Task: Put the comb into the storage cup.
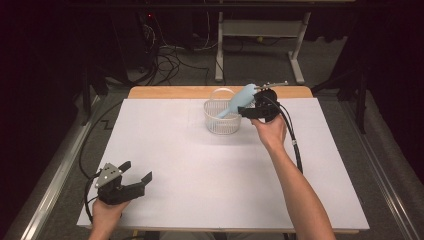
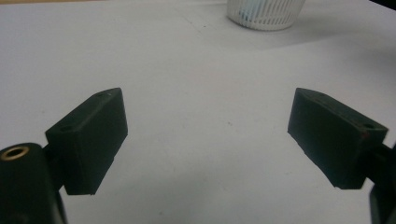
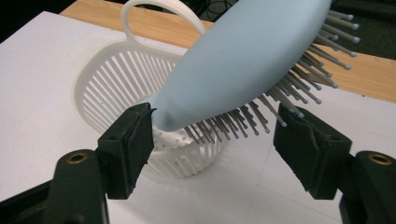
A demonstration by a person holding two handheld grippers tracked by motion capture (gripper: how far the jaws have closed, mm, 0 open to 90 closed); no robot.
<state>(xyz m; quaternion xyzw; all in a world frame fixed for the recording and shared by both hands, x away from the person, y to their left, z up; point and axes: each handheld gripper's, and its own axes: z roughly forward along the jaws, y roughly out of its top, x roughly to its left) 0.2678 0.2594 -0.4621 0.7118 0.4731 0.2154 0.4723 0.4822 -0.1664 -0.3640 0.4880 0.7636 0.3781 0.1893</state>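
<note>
A white worktop (image 1: 200,175) carries a white slatted basket (image 1: 222,120) near its far edge. A pale blue hairbrush (image 1: 237,101) leans in the basket, handle down, head tilted up toward the right gripper (image 3: 215,135). That gripper's fingers (image 3: 133,140) bracket the brush head, spread, bristles brushing one pad; no firm grip. The left gripper (image 1: 131,176) rests well apart at the near left corner, fingers wide open, holding nothing.

A pale blue hairbrush (image 3: 252,60) with grey bristles is seen tilted, its narrow end dipped into a white slatted basket (image 3: 109,86). The basket, with a loop handle, stands upright near the table's far edge.
</note>
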